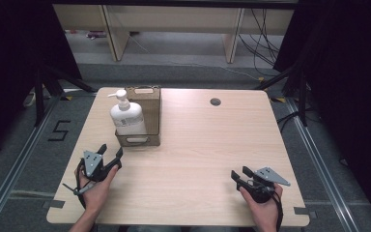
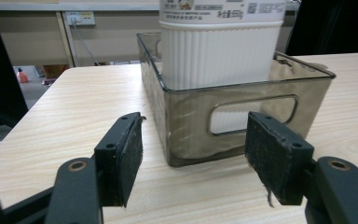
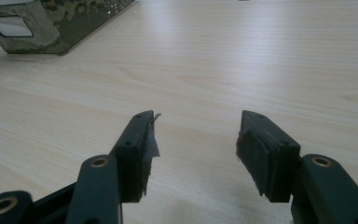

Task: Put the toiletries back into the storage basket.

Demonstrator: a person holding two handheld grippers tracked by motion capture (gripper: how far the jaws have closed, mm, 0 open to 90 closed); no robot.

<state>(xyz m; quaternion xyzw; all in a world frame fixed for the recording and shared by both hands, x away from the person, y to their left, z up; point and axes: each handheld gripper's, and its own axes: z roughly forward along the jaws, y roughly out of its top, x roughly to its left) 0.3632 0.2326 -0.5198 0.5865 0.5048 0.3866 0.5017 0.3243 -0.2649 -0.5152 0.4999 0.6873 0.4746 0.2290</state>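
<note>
Wooden table (image 1: 198, 145); left tongs (image 2: 193, 140), right tongs (image 3: 196, 140) agape, empty; bottle (image 2: 219, 46) top cropped in bin (image 2: 186, 140)

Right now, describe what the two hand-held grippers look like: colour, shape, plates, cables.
Both are black two-jaw tools. The left gripper carries a grey three-cornered plate on top and trails a dark cable by the wrist. The right gripper has the same grey plate and a dark cable along the forearm. Up close, each jaw ends in a flat dark pad with frayed edges, held on arms with brass-coloured pivot holes. No sleeves show.
</note>
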